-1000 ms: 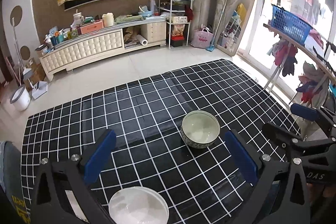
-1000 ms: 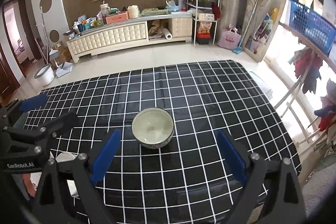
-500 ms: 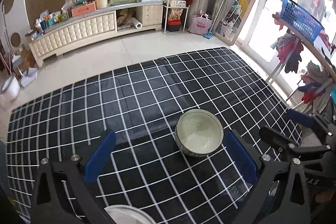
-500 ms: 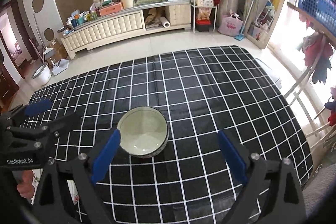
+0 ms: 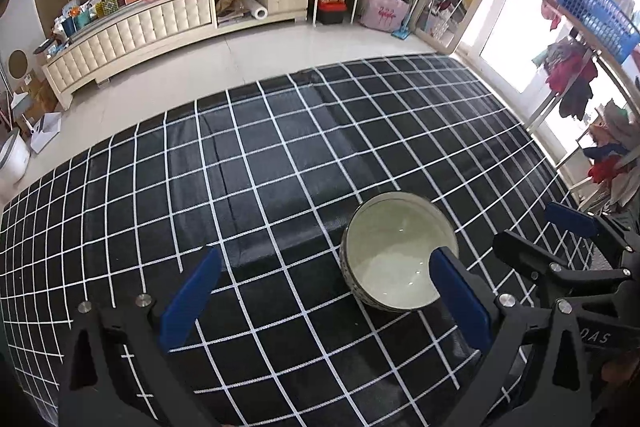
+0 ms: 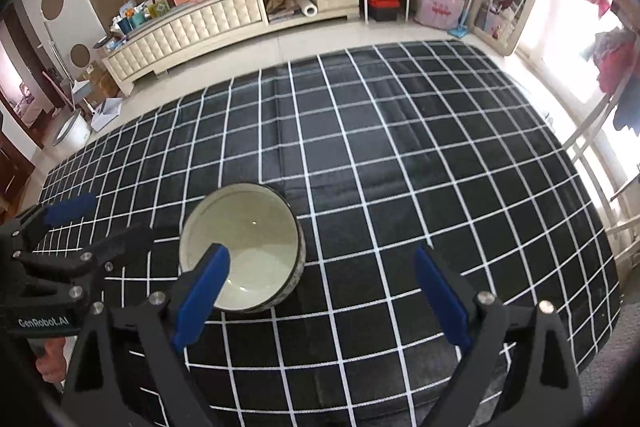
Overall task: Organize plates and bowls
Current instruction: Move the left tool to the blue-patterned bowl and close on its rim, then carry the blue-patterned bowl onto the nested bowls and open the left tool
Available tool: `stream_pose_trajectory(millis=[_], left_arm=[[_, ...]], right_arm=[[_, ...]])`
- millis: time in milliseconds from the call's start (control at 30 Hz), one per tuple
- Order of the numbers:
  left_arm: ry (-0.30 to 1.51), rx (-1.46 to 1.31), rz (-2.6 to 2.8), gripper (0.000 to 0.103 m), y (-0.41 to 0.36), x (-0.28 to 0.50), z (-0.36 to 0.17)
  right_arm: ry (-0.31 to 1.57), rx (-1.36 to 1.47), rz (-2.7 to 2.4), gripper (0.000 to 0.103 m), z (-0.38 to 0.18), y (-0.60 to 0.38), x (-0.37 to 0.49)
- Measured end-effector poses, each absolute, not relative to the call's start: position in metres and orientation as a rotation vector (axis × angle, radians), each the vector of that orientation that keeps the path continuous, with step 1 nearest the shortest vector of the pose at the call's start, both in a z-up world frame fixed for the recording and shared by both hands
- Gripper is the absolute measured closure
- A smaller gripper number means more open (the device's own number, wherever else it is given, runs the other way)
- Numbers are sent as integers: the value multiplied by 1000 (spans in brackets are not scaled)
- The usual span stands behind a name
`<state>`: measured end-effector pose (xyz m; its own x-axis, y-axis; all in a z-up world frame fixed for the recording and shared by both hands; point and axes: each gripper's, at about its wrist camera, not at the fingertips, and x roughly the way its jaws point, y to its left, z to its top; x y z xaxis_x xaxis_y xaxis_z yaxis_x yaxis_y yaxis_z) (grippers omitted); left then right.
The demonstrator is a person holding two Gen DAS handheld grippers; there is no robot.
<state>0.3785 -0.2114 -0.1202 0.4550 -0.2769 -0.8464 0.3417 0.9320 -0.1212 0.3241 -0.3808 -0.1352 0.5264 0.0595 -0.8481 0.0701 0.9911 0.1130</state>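
On the tabletop (image 6: 400, 155), spread with a black grid cloth, one pale bowl (image 6: 244, 247) sits alone, nearer the front edge than the back. Both claws hang over it, one each side, and both are spread wide and grasp nothing. In the left wrist view the left claw (image 5: 324, 291) has its right finger over the bowl's (image 5: 396, 259) near rim; in the right wrist view the right claw (image 6: 320, 283) has its left finger across the rim the same way. No plate shows in either view. I'd say this is the approach to the bowl, before any pick-up. Next, one claw needs to drop so the rim passes between its fingers, then close on the wall. The glazed side looks slick, so a shallow bite could slip.
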Motion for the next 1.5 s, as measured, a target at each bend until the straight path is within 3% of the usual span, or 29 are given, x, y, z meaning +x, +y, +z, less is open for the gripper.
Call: stream_pose_trajectory(millis=[200,367,433,500,600,667,733,900,1500], left_arm=[[1074,87,-375,0,-214,391,-140],[1123,120,-395,3,-221,397,-155],[1140,126,-404,14,-223,398,-160],[1165,118,-421,37,-223,398,-166],[1221,115,-435,49,-225,399,-178],[1229,120,-434,54,-225,399,-183],[1237,99,-451,58,-224,399,-186],[1255,76,-501,84,-232,399,-187],[1248,141,-504,88,-244,380,-183]], right_arm=[[1061,156,-6,11,-152,-383,333],[1089,156,29,32,-161,-376,337],[1105,158,41,40,-165,-375,339],[1120,166,53,48,-170,-374,342],[1136,175,55,54,-176,-374,344],[1147,179,64,66,-179,-375,345],[1164,191,84,71,-185,-376,346],[1161,215,113,79,-187,-373,347],[1129,209,103,88,-173,-360,322]])
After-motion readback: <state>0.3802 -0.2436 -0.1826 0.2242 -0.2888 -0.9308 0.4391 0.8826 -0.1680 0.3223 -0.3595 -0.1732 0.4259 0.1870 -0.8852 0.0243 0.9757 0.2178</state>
